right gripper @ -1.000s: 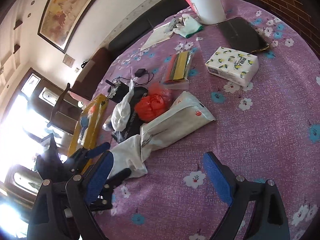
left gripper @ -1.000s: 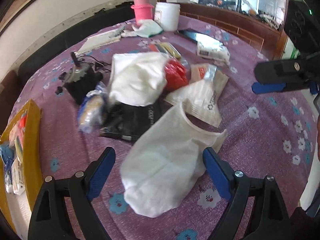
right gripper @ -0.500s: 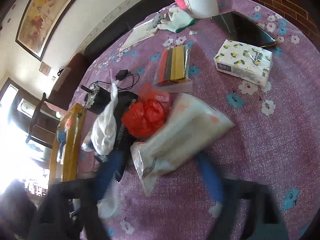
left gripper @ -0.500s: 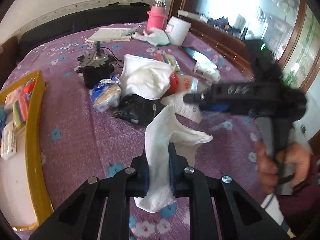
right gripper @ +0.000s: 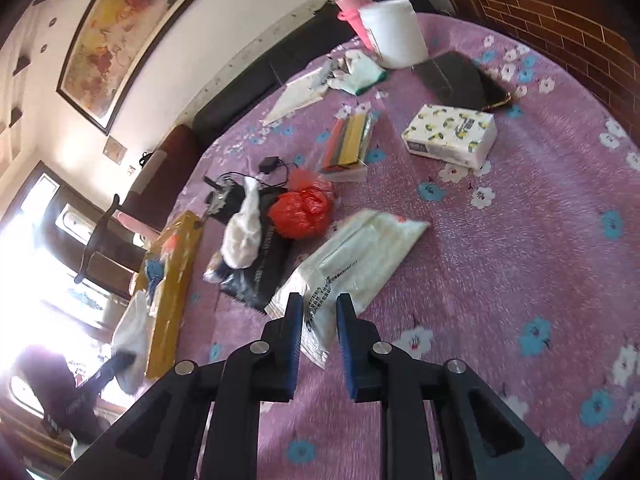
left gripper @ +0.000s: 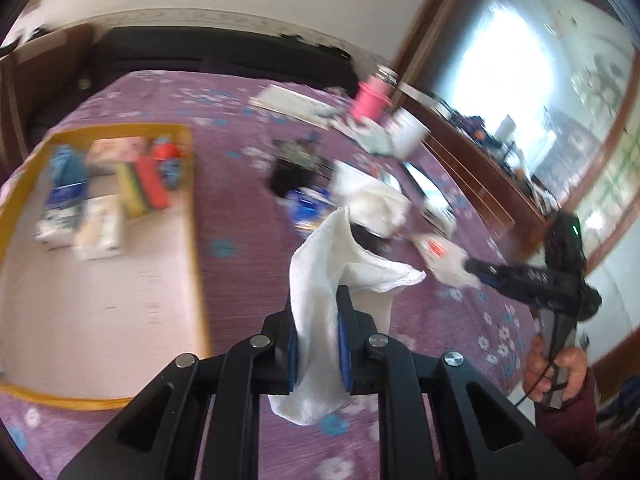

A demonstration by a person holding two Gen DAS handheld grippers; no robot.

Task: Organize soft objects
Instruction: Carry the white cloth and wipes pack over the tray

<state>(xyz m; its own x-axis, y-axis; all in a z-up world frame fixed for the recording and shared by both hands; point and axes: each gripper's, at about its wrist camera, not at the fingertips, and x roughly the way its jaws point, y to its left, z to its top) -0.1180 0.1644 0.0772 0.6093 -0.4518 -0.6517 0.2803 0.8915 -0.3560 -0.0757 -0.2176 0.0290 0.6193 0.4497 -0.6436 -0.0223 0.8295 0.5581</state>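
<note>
Purple floral cloth covers the round desk [right gripper: 520, 240], with a dark sofa, a framed painting and a glazed wooden cabinet behind. Left gripper [left gripper: 318, 344]: its fingers are closed on a white towel [left gripper: 320, 280], which stands up between the blue pads and droops below them, lifted clear of the cloth. Right gripper [right gripper: 318, 336]: its fingers are closed on the near corner of a white plastic pouch [right gripper: 352, 260], whose far end rests on the desk beside a red plastic bag [right gripper: 300, 212] and a black packet [right gripper: 260, 276]. A yellow-rimmed tray [left gripper: 192, 216], seen to the left in the left wrist view, already carries tissue packs, sponges and small bundles at its far end, while its near half is bare. The step in hand appears to be carrying each soft item to that tray. To do it well, the towel should travel high enough that its hanging tail passes over the yellow rim without catching, and should be lowered onto the bare part before the fingers release. The pouch is held only by a corner, so it will likely swing and sag; a slow lift would keep it from dragging the red bag along. A second white cloth [right gripper: 244, 232], a sponge pack [right gripper: 348, 144] and a tissue box [right gripper: 452, 136] remain unsorted.
</note>
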